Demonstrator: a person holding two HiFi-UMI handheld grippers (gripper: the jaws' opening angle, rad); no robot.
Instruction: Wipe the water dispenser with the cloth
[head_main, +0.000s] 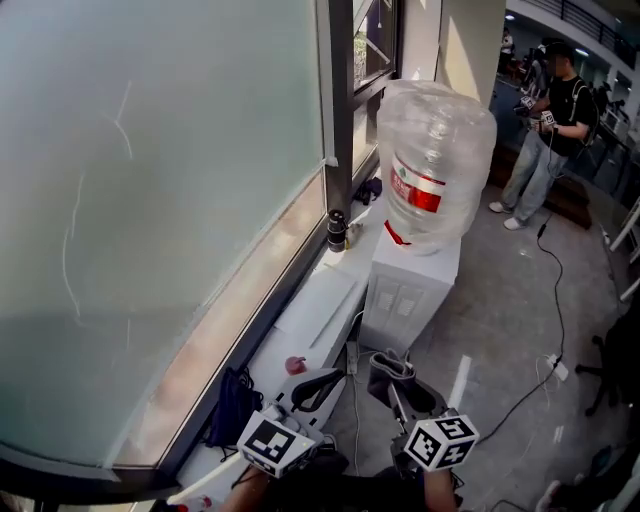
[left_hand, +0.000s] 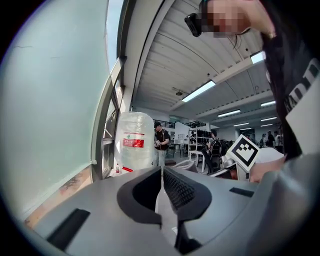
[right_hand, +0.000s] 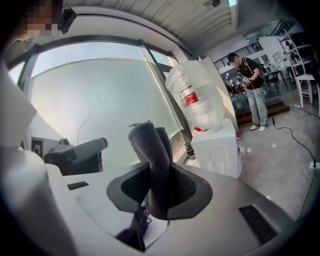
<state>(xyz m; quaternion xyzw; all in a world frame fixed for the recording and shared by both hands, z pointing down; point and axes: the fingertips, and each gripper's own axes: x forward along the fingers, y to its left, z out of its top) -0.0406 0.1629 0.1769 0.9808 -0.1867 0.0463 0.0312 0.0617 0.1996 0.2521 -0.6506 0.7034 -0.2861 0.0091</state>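
Tongs: two, one per hand.
- Left tongs: pads pressed together, nothing between them. Held low at the near edge of the head view, beside the white window ledge.
- Right tongs: pinching one dark grey cloth. Cloth folded into a thick roll, standing up out of the jaws and hanging a little below them.
- Marker cubes: two, one on each of the tongs.

Water dispenser: one, white, box-shaped, on the floor against the ledge, ahead of both tongs and well apart from them. No contact with the cloth.

Containers:
- Clear water bottle: one, inverted on top of the dispenser, with a red and white label band. Water level not readable.
- Small dark container: one, upright on the ledge just left of the dispenser. Contents not visible.

Other items, one each:
- Small red object on the ledge near the left tongs.
- Dark bag against the foot of the frosted window.
- Black cable across the grey floor, right of the dispenser.
- Person standing beyond the dispenser, at upper right.
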